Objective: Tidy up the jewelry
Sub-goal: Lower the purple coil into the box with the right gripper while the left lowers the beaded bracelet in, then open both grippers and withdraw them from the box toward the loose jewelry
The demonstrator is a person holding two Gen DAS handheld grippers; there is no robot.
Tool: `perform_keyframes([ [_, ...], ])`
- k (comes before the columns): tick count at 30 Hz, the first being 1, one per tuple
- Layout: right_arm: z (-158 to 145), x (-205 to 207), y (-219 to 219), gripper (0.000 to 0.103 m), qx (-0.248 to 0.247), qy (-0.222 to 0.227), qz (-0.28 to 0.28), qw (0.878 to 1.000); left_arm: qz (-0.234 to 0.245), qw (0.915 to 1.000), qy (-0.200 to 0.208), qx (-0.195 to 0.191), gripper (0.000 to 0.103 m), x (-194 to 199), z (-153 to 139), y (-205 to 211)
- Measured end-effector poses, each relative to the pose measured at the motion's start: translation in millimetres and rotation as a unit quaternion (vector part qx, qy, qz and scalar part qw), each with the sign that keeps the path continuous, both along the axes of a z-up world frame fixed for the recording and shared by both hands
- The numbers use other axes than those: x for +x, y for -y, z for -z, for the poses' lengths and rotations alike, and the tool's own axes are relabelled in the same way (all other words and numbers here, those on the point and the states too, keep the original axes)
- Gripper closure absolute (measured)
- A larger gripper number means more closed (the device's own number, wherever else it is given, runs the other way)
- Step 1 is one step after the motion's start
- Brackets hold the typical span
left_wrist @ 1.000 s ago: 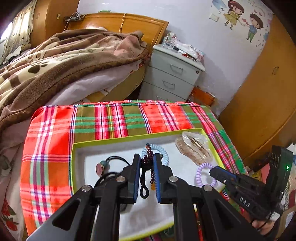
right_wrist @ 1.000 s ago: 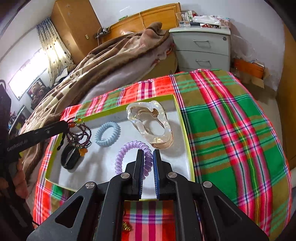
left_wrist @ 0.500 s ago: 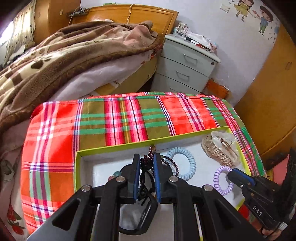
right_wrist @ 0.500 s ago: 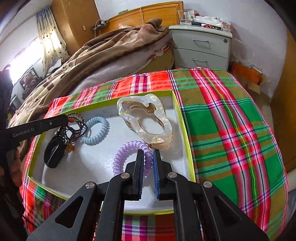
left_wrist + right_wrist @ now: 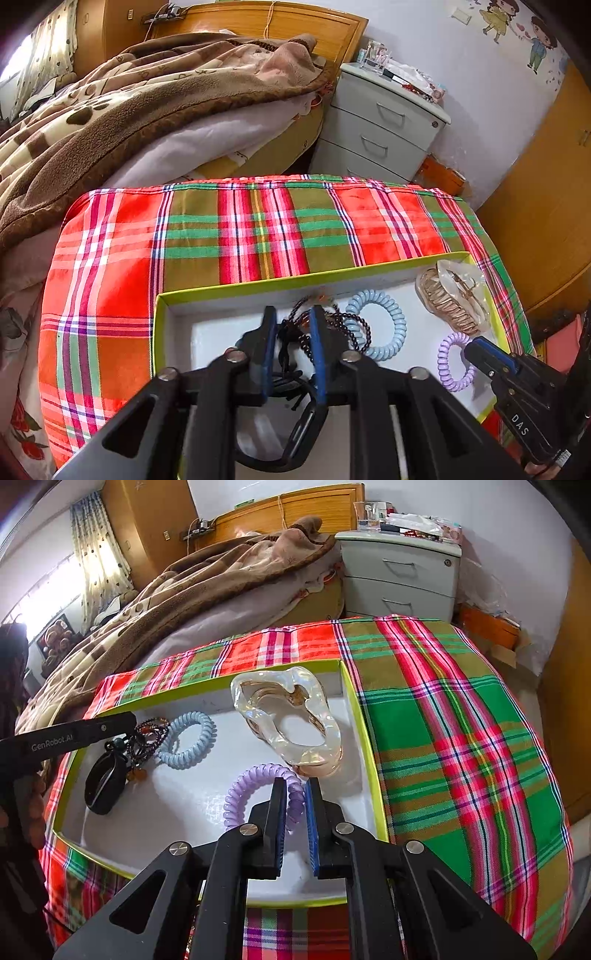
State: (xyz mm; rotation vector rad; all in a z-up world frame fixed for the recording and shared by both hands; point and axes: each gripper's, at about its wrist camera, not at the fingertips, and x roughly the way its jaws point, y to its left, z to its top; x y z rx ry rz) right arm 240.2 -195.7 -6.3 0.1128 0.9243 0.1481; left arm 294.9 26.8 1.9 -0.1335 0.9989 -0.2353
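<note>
A red-green plaid cloth (image 5: pixel 443 720) beside the bed (image 5: pixel 184 590) carries a lime-rimmed white tray (image 5: pixel 364 734); the left gripper (image 5: pixel 291 328) is opening over the dark beaded bracelet (image 5: pixel 343 325), and the right gripper (image 5: pixel 295 794) is clamped on the purple spiral hair tie (image 5: pixel 255 786)

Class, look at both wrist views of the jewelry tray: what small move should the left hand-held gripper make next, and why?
Probably lift the left hand-held gripper straight up and clear. Its jaws are opening, with the dark beaded bracelet between them, already lying in the white tray beside the blue coil hair tie. A slow rise would show whether any strand snags.
</note>
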Motion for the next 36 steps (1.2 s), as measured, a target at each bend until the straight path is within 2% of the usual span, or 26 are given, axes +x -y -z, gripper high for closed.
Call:
perform_keyframes([
  [2, 0.0, 0.7, 1.2, 0.091, 0.003, 0.000, 0.001, 1.000, 0.003, 1.0000, 0.003, 0.000, 0.078, -1.6, -1.8, 0.2],
  [7, -2.8, -4.1, 3.3, 0.090, 0.014, 0.007, 0.001, 1.000, 0.002, 0.9999, 0.016, 0.005, 0.067, -8.4, -10.1, -1.2],
  [13, -11.4, -19.1, 8.4, 0.089, 0.031, 0.021, 0.002, 0.999, 0.009, 0.9993, 0.036, -0.003, 0.066, -30.3, -25.4, -3.4],
  [19, -17.6, -47.3, 17.9, 0.089, 0.058, 0.033, -0.009, 0.998, 0.000, 0.9977, 0.067, -0.013, 0.066, -72.5, -44.3, -12.2],
  [21, -17.4, -57.1, 18.9, 0.088, 0.068, 0.033, -0.020, 0.997, 0.001, 0.9972, 0.072, -0.019, 0.066, -86.5, -46.4, -13.7],
  [23, -16.6, -68.9, 15.8, 0.075, 0.078, 0.029, -0.037, 0.996, 0.004, 0.9972, 0.072, -0.023, 0.066, -100.9, -46.1, -14.5],
  [24, -15.2, -74.0, 13.9, 0.073, 0.082, 0.025, -0.048, 0.995, 0.002, 0.9972, 0.072, -0.022, 0.066, -106.4, -45.5, -13.6],
  [29, -12.4, -95.7, -2.9, 0.073, 0.076, 0.034, -0.101, 0.991, 0.006, 0.9975, 0.066, -0.024, 0.066, -135.2, -40.0, -10.3],
  [36, -3.9, -97.8, -36.2, 0.073, 0.076, 0.028, -0.184, 0.980, 0.014, 0.9983, 0.049, -0.028, 0.066, -151.3, -27.9, -4.9],
])
